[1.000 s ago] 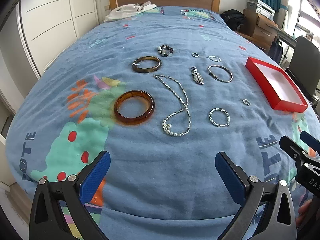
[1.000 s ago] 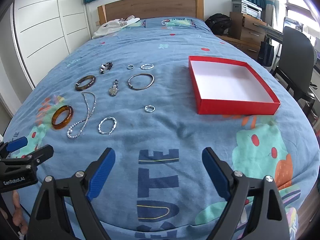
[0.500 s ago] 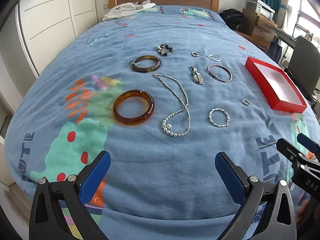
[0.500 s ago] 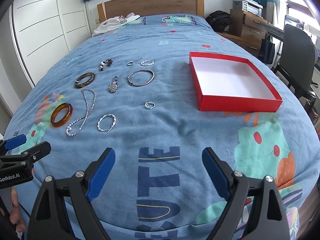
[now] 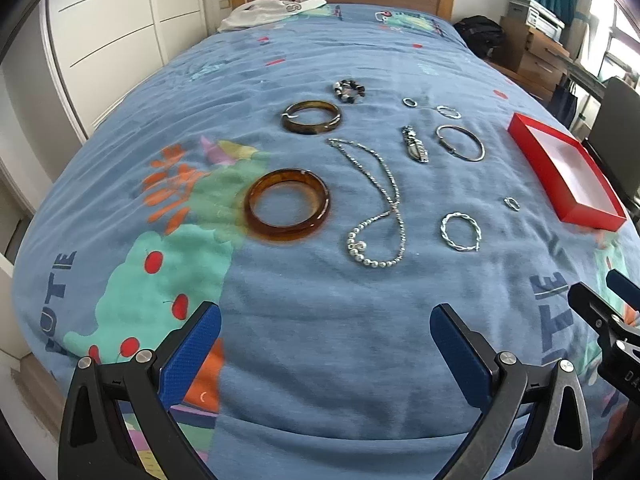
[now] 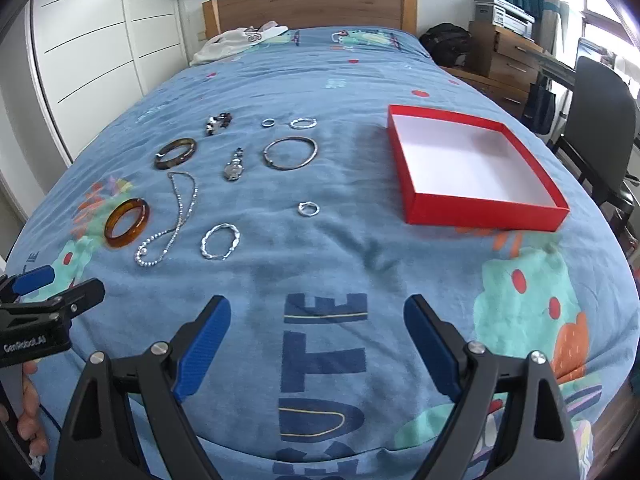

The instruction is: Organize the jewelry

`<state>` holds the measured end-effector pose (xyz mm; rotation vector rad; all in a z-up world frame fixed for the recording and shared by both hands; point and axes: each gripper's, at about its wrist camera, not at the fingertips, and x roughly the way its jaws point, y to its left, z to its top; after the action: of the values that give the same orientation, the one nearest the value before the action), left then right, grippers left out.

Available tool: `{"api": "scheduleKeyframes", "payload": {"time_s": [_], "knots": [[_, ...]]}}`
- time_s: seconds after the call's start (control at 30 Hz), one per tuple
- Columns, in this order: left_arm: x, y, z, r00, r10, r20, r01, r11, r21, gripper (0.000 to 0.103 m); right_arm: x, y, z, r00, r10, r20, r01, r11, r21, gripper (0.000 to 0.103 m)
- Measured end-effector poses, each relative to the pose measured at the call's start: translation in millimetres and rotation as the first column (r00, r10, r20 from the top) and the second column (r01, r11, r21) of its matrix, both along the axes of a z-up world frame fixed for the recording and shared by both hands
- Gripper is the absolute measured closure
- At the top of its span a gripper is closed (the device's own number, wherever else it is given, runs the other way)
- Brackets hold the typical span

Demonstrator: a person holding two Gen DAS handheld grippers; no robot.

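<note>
Several pieces of jewelry lie spread on the blue bedspread. An amber bangle (image 5: 287,205) lies nearest my left gripper (image 5: 325,334), which hovers open and empty over the bed's near edge. Beside the bangle curls a beaded necklace (image 5: 380,208), then a twisted silver bracelet (image 5: 460,231) and a small ring (image 5: 511,203). Farther back lie a dark bangle (image 5: 311,117), a watch (image 5: 415,145) and a thin silver bangle (image 5: 460,143). The red box (image 6: 472,168), white inside and empty, sits right of the jewelry. My right gripper (image 6: 318,330) is open, empty, well short of it.
White clothing (image 6: 236,42) lies by the wooden headboard (image 6: 308,4). White wardrobe doors (image 6: 88,60) run along the left. A black bag (image 6: 446,48), wooden drawers (image 6: 508,60) and a dark chair (image 6: 600,120) stand to the right of the bed.
Both views have risen and drawn slightly back, so the jewelry and box sit a little lower and nearer. Both grippers stay open; nothing on the bed has moved.
</note>
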<state>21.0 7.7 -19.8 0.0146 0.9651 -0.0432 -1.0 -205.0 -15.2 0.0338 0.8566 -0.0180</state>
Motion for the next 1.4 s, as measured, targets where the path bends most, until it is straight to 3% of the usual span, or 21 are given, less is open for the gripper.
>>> {"api": "scheduleKeyframes", "payload": {"time_s": [0.97, 1.4], "knots": [[11.8, 17.6, -2.8, 1.000, 0.000, -0.003, 0.000, 0.998, -0.062, 0.004, 8.1, 19.0, -5.4, 0.997, 0.071, -0.022, -0.070, 0.997, 0.012, 0.016], [49.7, 37.4, -3.9, 1.000, 0.018, -0.004, -0.018, 0.997, -0.075, 0.004, 38.8, 40.3, -4.7, 0.987, 0.158, -0.024, -0.158, 0.987, 0.027, 0.018]]}}
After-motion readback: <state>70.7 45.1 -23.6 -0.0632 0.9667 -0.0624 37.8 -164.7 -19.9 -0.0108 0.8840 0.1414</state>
